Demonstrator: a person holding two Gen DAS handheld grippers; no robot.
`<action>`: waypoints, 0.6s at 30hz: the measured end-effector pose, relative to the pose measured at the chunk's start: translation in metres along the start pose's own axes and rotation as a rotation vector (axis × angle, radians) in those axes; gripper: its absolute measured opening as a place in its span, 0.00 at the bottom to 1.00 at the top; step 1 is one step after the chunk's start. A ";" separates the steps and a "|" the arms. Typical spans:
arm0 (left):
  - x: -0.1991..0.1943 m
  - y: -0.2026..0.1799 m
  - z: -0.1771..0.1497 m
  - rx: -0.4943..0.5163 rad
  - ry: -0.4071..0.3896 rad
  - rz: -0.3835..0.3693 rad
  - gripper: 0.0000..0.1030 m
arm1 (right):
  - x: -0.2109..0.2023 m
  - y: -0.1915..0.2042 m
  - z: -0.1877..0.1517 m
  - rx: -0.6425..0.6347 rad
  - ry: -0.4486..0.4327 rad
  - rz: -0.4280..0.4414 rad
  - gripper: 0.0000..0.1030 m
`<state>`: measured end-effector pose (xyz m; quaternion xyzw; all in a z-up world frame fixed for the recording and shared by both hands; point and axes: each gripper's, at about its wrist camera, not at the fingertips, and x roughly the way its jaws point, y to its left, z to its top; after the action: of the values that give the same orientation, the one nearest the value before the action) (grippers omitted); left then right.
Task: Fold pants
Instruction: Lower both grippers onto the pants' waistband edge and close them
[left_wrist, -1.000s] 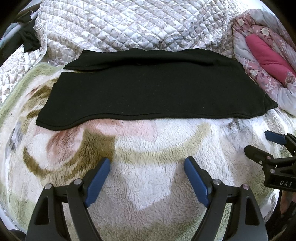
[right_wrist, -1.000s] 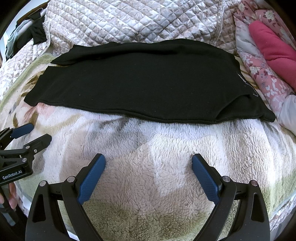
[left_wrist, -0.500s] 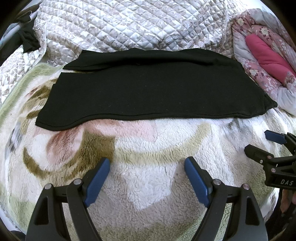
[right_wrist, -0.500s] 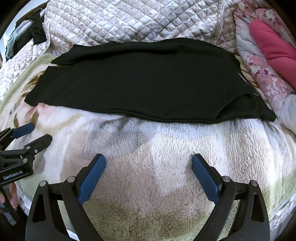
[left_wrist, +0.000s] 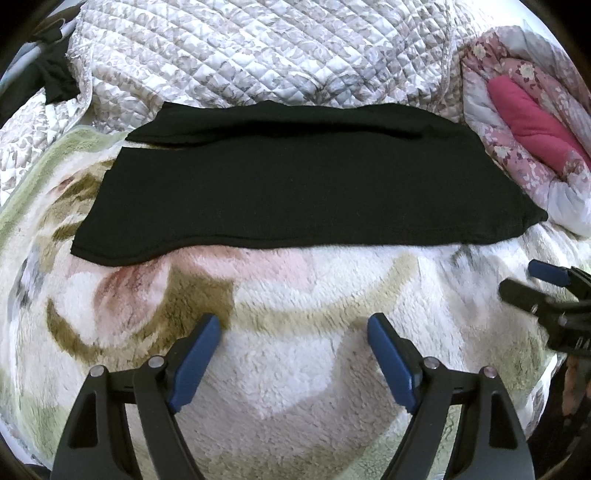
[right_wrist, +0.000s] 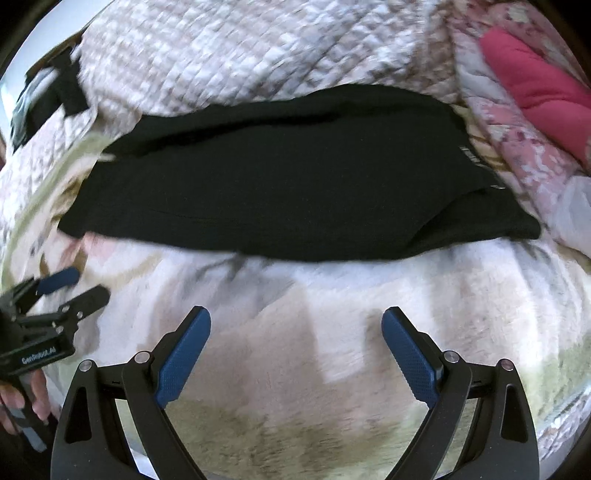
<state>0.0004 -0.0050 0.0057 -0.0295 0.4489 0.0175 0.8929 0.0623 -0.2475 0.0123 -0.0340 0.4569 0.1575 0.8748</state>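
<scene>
Fleece blanket (left_wrist: 295, 387) under you; pants (left_wrist: 295, 192) lie crosswise ahead, beyond both grippers, left (left_wrist: 293, 347) and right (right_wrist: 295, 343), wide open, empty.

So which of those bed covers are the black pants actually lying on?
The black pants lie mostly on the fluffy fleece blanket with big pink and olive swirls. The grey quilted cover sits bunched behind them, and the pink floral quilt lies off to the right.
</scene>
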 end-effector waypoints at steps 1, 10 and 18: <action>0.000 0.001 0.001 -0.003 -0.004 0.003 0.81 | -0.002 -0.007 0.003 0.016 -0.003 -0.001 0.92; 0.001 0.012 0.011 -0.031 -0.019 -0.002 0.81 | -0.005 -0.032 0.011 0.067 -0.010 -0.045 0.91; 0.006 0.050 0.016 -0.133 -0.026 0.042 0.81 | -0.002 -0.059 0.021 0.151 -0.030 -0.053 0.88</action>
<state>0.0139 0.0464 0.0082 -0.0789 0.4357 0.0665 0.8942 0.0957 -0.2995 0.0211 0.0223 0.4532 0.1002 0.8855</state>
